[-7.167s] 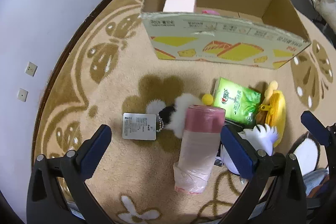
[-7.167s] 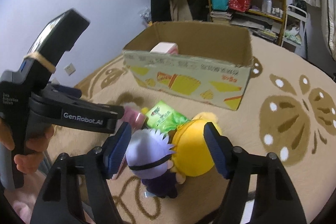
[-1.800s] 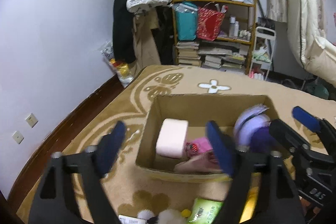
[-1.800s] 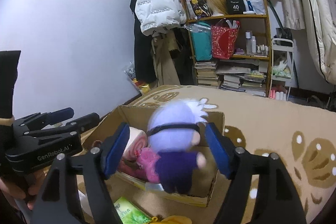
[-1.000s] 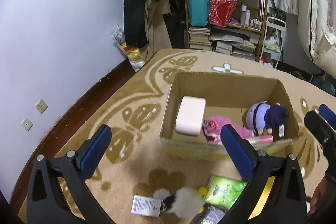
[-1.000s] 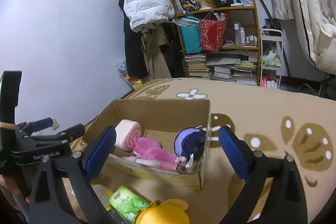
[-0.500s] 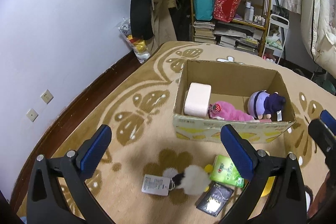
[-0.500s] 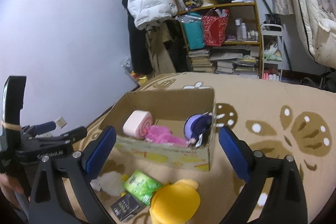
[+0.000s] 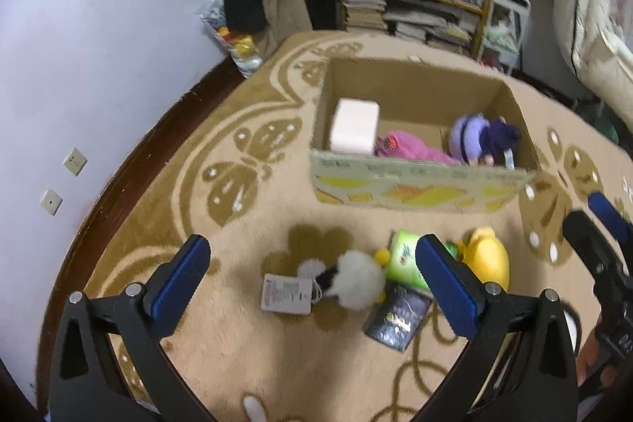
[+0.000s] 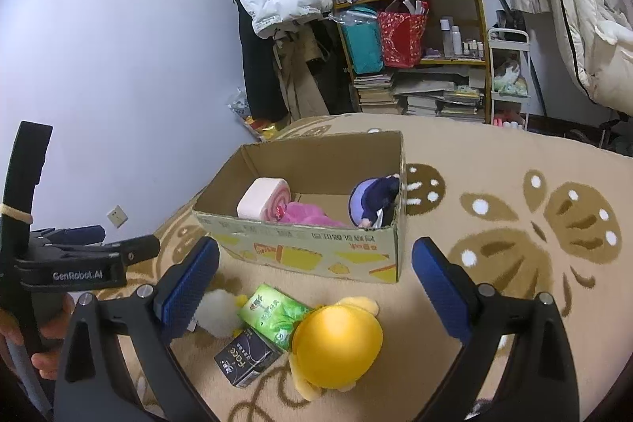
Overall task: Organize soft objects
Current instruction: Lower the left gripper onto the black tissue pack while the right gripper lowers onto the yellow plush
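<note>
Both grippers have drawn back from the cardboard box [image 10: 316,256]. Right gripper [image 10: 314,287] and left gripper [image 9: 312,279]: fingers spread wide, empty. Purple-haired doll [image 10: 374,198] lies inside the box beside the pink plush [image 10: 304,212]. Yellow plush [image 10: 336,343] remains on the carpet [image 10: 514,283].

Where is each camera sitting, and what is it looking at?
Left wrist: on the left gripper, above the rug, looking down at the cardboard box; the right gripper shows at its edge.
Right wrist: on the right gripper, lower, facing the box and shelves; the left gripper and a hand show.
Both see the box and yellow plush.
</note>
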Motion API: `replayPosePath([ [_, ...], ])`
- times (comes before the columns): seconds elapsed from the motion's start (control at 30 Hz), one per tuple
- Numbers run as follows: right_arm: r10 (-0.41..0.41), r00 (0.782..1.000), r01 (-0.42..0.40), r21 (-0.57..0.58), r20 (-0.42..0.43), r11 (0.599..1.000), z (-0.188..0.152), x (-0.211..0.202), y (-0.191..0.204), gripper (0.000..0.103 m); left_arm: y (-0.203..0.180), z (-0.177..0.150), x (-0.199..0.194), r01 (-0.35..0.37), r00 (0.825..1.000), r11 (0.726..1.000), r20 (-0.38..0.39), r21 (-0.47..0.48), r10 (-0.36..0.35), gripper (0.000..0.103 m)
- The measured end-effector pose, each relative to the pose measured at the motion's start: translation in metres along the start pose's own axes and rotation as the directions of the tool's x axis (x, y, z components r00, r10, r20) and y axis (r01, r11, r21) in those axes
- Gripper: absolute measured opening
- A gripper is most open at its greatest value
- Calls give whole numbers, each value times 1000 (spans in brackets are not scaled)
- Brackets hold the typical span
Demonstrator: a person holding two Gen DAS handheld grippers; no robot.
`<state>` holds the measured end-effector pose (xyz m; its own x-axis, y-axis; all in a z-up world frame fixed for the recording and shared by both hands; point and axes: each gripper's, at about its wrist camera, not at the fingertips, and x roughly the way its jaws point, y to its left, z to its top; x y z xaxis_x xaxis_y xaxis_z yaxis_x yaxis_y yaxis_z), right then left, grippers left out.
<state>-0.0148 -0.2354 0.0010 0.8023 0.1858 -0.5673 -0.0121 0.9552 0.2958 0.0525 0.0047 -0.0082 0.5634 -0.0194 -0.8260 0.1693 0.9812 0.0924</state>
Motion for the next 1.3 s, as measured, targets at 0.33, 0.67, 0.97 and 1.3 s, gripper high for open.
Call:
replayPosePath([
  [0.33, -17, 999, 18, 22, -49, 1000, -9, 7, -3, 101, -25, -11, 20, 68, 992, 993, -113, 94, -57, 103],
  [0.67, -18, 992, 27, 66, -128, 997, -16, 26, -14, 90, -39, -20, 42, 103, 974, 987, -216, 122, -74, 102],
  [0.97, 8, 977, 19, 125, -212, 992, -32, 54, -26, 86, -46, -26, 66, 127, 950, 983, -302, 131, -82, 102],
  [1.3, 22, 952, 19, 130, -307, 991, -45, 77, -25, 86, -48, -34, 95, 152, 904, 984, -415, 89, -102, 102],
])
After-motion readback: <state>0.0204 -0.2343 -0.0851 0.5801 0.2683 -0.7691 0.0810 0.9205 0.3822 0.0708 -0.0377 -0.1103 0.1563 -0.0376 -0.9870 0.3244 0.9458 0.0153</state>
